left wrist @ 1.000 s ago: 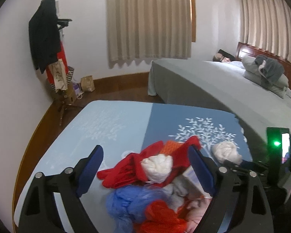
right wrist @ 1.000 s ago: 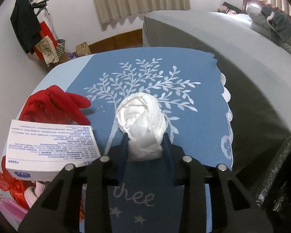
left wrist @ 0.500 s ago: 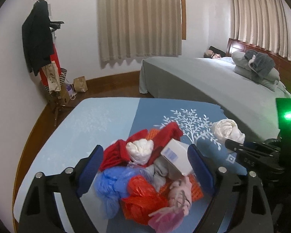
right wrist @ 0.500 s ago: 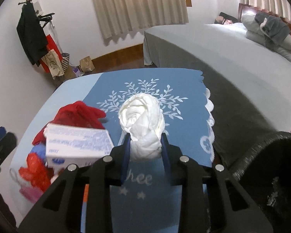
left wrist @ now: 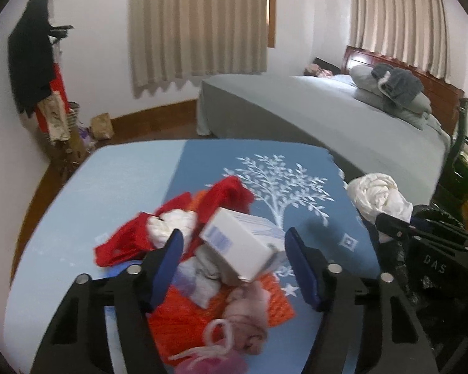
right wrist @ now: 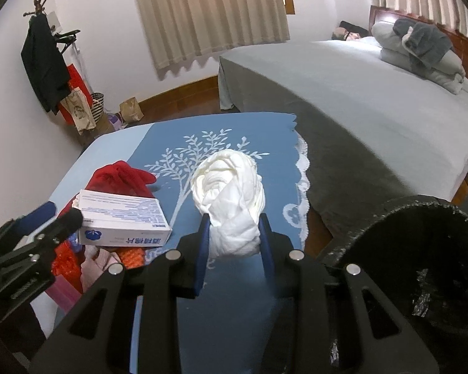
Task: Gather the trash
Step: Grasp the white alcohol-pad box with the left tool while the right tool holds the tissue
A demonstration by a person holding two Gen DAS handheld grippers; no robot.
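Note:
A heap of trash lies on the blue tablecloth (left wrist: pixel 134 184): red bags (left wrist: pixel 231 196), an orange net (left wrist: pixel 277 305), pink scraps (left wrist: pixel 249 318), a white wad (left wrist: pixel 171 224) and a white box (left wrist: pixel 240 246). My left gripper (left wrist: pixel 234 237) hangs over the heap, its jaws closing with the white box (right wrist: pixel 124 221) between them; the pads are not visibly pressing on it. My right gripper (right wrist: pixel 234 233) is shut on a crumpled white wad (right wrist: pixel 231 199) held above the cloth's right side, also seen as the raised wad (left wrist: pixel 377 196) in the left wrist view.
A black trash bag (right wrist: pixel 421 249) gapes at the lower right beside the table. The lace table edge (right wrist: pixel 302 168) runs close to a grey bed (right wrist: pixel 358 93). A coat stand (right wrist: pixel 43 62) and a paper bag (right wrist: pixel 131 109) stand by the far wall.
The left gripper came down closer over the heap and its jaws narrowed around the white box. The right gripper rose with the white wad and shifted toward the black bag.

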